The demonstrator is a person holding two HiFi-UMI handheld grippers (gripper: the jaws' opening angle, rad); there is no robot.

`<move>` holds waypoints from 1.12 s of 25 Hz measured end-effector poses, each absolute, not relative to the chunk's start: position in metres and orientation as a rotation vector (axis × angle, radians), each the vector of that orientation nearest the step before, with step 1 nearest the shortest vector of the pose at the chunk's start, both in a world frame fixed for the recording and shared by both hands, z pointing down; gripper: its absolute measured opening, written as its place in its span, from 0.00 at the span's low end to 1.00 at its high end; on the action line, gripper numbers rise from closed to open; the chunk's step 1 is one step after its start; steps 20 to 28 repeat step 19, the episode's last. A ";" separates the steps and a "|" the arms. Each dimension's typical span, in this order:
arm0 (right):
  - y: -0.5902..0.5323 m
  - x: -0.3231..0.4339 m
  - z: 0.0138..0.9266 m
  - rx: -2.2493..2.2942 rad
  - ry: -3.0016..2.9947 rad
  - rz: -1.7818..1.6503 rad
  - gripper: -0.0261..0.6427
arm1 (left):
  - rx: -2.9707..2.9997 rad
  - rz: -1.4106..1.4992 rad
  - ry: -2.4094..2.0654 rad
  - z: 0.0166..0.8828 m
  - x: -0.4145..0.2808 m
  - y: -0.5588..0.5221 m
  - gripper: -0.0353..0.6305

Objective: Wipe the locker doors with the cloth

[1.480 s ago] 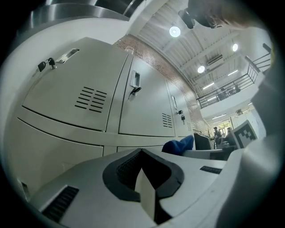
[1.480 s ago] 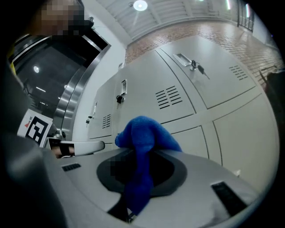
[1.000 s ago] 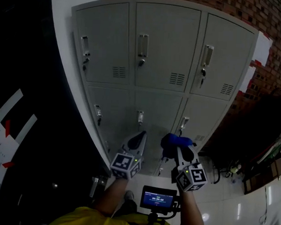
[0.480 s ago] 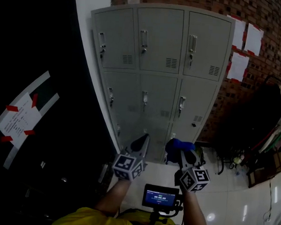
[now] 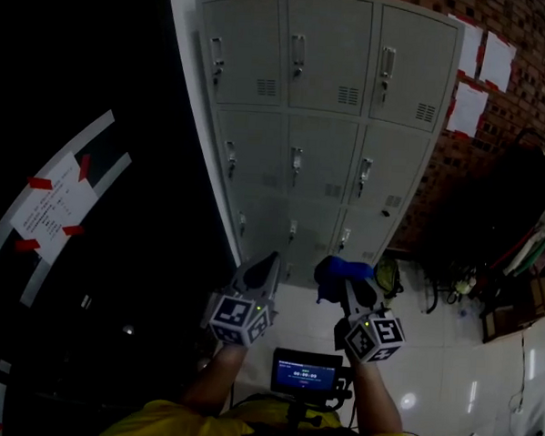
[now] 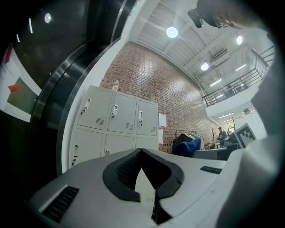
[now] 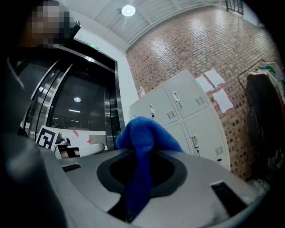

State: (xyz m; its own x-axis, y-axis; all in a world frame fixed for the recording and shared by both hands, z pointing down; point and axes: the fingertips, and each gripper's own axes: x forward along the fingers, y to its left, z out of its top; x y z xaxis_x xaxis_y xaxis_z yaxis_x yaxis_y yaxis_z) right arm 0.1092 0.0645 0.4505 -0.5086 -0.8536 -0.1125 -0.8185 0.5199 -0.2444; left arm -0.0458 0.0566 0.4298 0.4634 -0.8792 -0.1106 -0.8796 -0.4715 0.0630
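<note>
A grey bank of lockers stands against the brick wall, three columns wide, each door with a handle and a vent. It also shows far off in the left gripper view and the right gripper view. My right gripper is shut on a blue cloth, which bulges out over its jaws. My left gripper is beside it, shut with nothing in it. Both are held low, well short of the lockers.
A white pillar borders the lockers on the left, with dark glass beyond. White papers hang on the brick wall at right. A clothes rack with dark garments and clutter stands at right on the glossy white floor.
The lockers now look farther away and more of the bottom row and floor is visible. The grippers keep their hold and their place in front of me.
</note>
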 end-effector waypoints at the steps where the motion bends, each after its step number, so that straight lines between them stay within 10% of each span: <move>1: 0.072 0.106 0.454 -1.423 2.546 -0.244 0.15 | -2.691 0.190 1.615 0.432 -0.049 0.062 0.05; 28: 0.124 0.090 0.465 -1.528 2.486 -0.262 0.15 | -2.763 0.170 1.503 0.447 -0.065 0.112 0.05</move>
